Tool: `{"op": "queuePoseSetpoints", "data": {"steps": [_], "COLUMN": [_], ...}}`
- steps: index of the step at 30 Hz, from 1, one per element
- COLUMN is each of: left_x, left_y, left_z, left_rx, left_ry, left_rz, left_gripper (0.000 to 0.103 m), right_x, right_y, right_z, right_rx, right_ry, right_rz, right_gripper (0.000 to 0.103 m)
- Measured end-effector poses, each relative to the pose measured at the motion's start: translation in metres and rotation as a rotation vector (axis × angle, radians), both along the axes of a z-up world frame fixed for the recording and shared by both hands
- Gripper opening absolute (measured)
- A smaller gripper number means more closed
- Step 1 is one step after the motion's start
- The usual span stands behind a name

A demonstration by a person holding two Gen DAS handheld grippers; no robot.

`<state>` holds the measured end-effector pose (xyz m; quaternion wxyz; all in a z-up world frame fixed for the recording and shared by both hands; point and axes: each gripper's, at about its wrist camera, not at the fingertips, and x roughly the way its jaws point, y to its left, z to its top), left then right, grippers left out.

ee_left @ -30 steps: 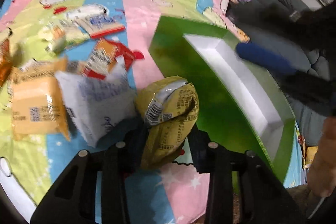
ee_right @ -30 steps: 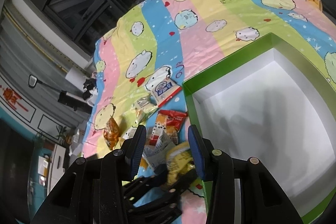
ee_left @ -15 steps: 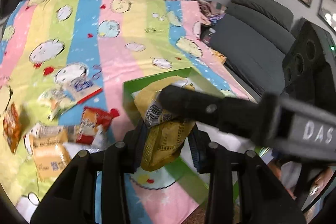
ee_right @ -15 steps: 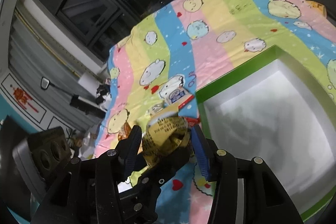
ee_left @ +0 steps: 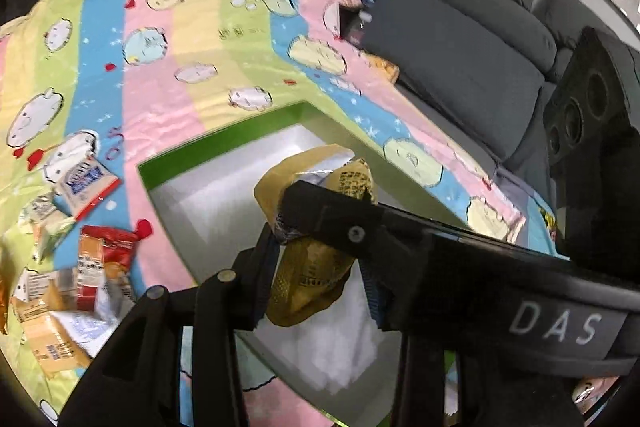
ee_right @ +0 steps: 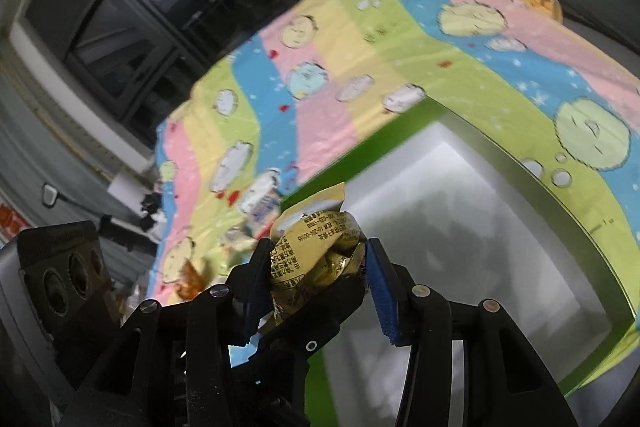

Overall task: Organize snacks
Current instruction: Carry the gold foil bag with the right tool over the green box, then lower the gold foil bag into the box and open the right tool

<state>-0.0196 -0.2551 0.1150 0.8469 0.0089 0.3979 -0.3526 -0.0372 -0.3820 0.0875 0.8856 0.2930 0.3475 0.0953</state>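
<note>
A crumpled yellow snack packet [ee_left: 312,279] hangs over the white inside of a green-rimmed box [ee_left: 224,143], with my left gripper [ee_left: 316,267] shut on its lower part. A finger [ee_left: 348,223] of my right gripper crosses in front of the packet from the right. In the right wrist view the same packet [ee_right: 316,255] fills the gap of my right gripper [ee_right: 316,263], and both pads touch its sides. The left gripper's dark fingers [ee_right: 312,323] show just beneath it, over the box [ee_right: 400,127].
Loose snacks lie left of the box on the striped cartoon blanket [ee_left: 160,75]: a red packet [ee_left: 106,247], a white and blue one [ee_left: 86,183] and an orange one [ee_left: 44,339]. A grey sofa [ee_left: 460,39] stands beyond the right edge.
My left gripper lifted the yellow packet off the blanket and carried it over the box. My right gripper, empty before, came in from the right and now has the packet between its fingers.
</note>
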Motion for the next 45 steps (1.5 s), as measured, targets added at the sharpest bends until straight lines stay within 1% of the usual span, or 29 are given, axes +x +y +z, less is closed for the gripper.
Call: {"op": "queuePoseSetpoints", "data": {"steps": [5, 8, 14, 16, 18, 19, 20, 21, 25, 31, 36, 40, 42, 44, 45], "left_x": [0.009, 0.013, 0.011, 0.009, 0.008, 0.008, 0.008, 0.009, 0.016, 0.021, 0.018, 0.015, 0.010, 0.007, 0.005], "left_y": [-0.012, -0.018, -0.022, -0.024, -0.022, -0.021, -0.019, -0.016, -0.006, -0.002, -0.001, 0.005, 0.010, 0.016, 0.023], "left_z": [-0.019, -0.030, -0.038, -0.039, -0.039, -0.040, -0.040, -0.041, -0.041, -0.040, -0.041, -0.038, -0.031, -0.025, -0.018], "left_rx": [0.017, 0.034, 0.134, 0.173, 0.190, 0.203, 0.210, 0.200, 0.163, 0.165, 0.182, 0.172, 0.159, 0.163, 0.158], "left_ry": [0.094, 0.144, 0.115, 0.085, 0.067, 0.056, 0.046, 0.049, 0.078, 0.075, 0.061, 0.063, 0.046, 0.019, 0.001], "left_rz": [-0.035, -0.036, -0.013, -0.011, -0.003, 0.002, 0.004, 0.005, -0.003, 0.000, -0.011, 0.009, 0.022, 0.055, 0.078], "left_gripper": [0.039, 0.039, 0.040, 0.041, 0.041, 0.040, 0.035, 0.033, 0.031, 0.031, 0.031, 0.030, 0.031, 0.046, 0.047], "right_x": [0.009, 0.013, 0.021, 0.022, 0.022, 0.022, 0.023, 0.024, 0.031, 0.032, 0.029, 0.029, 0.028, 0.025, 0.024], "right_y": [-0.014, -0.019, -0.013, -0.011, -0.011, -0.011, -0.011, -0.012, -0.014, -0.009, -0.007, -0.002, 0.000, 0.003, 0.005], "right_z": [-0.019, -0.030, -0.042, -0.043, -0.042, -0.043, -0.044, -0.046, -0.057, -0.057, -0.062, -0.060, -0.056, -0.048, -0.044], "right_rx": [0.016, 0.019, -0.003, -0.014, -0.038, -0.047, -0.049, -0.045, -0.043, -0.054, -0.026, -0.045, -0.059, -0.079, -0.084], "right_ry": [0.084, 0.126, 0.181, 0.193, 0.199, 0.203, 0.207, 0.210, 0.254, 0.265, 0.278, 0.274, 0.261, 0.238, 0.225], "right_rz": [-0.022, -0.030, -0.019, -0.022, -0.043, -0.051, -0.053, -0.051, -0.053, -0.055, -0.082, -0.073, -0.076, -0.079, -0.079], "right_gripper": [0.050, 0.050, 0.050, 0.050, 0.050, 0.050, 0.050, 0.050, 0.050, 0.050, 0.050, 0.050, 0.050, 0.050, 0.050]}}
